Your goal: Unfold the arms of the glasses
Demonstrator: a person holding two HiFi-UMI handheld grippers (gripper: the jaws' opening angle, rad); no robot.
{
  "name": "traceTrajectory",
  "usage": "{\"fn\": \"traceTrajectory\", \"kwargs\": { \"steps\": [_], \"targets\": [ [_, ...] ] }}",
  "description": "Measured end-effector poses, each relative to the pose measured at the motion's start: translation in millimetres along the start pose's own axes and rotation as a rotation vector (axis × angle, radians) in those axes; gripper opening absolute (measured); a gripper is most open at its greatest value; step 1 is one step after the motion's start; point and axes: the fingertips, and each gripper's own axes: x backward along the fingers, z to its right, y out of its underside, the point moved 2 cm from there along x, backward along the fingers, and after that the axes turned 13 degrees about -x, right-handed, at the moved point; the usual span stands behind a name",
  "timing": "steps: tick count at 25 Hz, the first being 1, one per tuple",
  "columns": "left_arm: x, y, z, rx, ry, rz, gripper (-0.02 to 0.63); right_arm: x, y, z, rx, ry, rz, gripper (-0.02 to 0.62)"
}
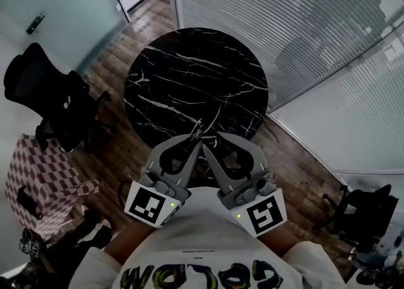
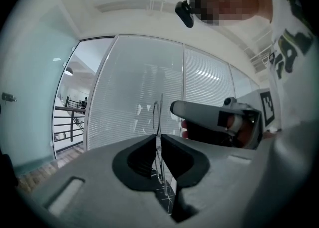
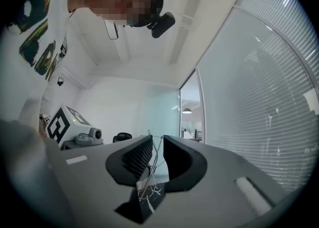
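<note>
Glasses point(image 1: 199, 131): thin wire frame, held in the air between the two claws, over the near edge of the round black marble table point(image 1: 189, 73) as the head view shows it.

Left claw point(image 1: 192, 142): reaches forward from the person's chest and angles inward to the right. Lies about level. Marker cube point(image 1: 150, 204) sits at its rear, close to the white shirt point(image 1: 208, 250). In the left gripper view the jaws are nearly together, pinching the frame. A rim loop and a straight wire stick up above the tips, and more wire runs down between the pads toward the marble below.

Right claw point(image 1: 208, 147): mirrors the left, angling inward to the left, so the two bodies form a V whose tips meet at the glasses. Also about level, its own cube point(image 1: 265, 212) at the rear. In the right gripper view the jaws stand slightly apart. Thin curved wires of the frame pass through the gap, close to the ribbed left pad. No clear pinch visible, so recorded as open around the wire.

Left gripper view also shows the right claw just beyond the glasses, with fingers of the hand wrapped round its handle.

Surroundings: wood floor, black chair point(image 1: 50, 98) to the left, glass wall with blinds point(image 1: 303, 23) behind the table.
</note>
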Motion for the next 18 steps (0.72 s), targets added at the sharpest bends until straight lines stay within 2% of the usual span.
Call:
{"fn": "traceTrajectory", "kwargs": {
  "steps": [7, 18],
  "targets": [
    [-9.3, 10.4, 3.8, -0.016, 0.008, -0.053, 0.034, -5.6, 10.6, -4.0, 0.1, 0.016, -0.054, 0.083],
    [-14.6, 18.5, 8.9, -0.051, 0.015, -0.101, 0.034, -9.2, 25.9, 1.8, 0.144, 0.042, -0.108, 0.074]
  ]
}}
